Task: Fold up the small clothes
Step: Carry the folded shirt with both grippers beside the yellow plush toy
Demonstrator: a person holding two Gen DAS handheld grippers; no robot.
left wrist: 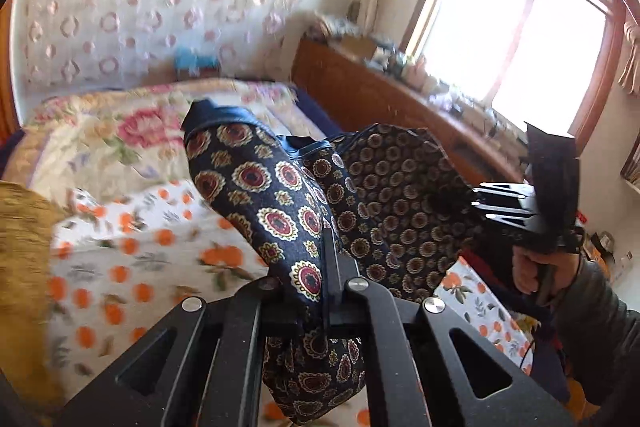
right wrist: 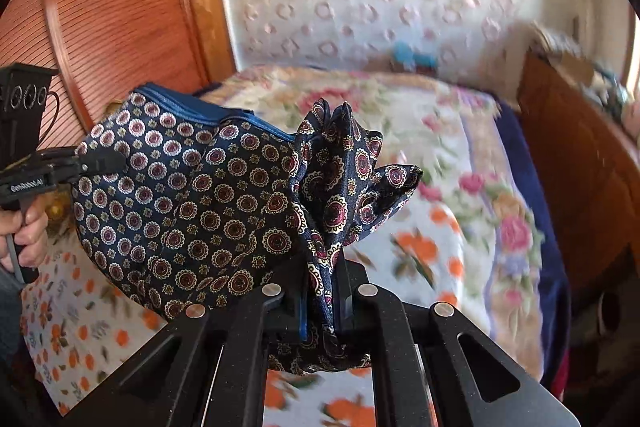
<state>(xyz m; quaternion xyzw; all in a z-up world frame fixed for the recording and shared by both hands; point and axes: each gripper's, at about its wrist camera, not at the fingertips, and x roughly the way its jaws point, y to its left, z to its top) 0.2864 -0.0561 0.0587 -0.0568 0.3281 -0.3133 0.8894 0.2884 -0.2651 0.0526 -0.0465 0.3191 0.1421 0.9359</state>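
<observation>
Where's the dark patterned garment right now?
The patterned garment hangs stretched between the left gripper and right gripper, both shut on it, above the orange-print sheet.

The left claw (left wrist: 320,291) pinches navy patterned shorts (left wrist: 256,183) above the bed (left wrist: 132,259).

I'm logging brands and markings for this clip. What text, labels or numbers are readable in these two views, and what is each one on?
"GenRobot.AI": white lettering on the black body of the left gripper, seen in the right wrist view; slightly blurred, so the reading is probable.
Pale loop-shaped marks on the black block above that gripper: too unclear to read.
Navy medallion-print garment, orange-print sheet, windowsill clutter: no legible text.
</observation>
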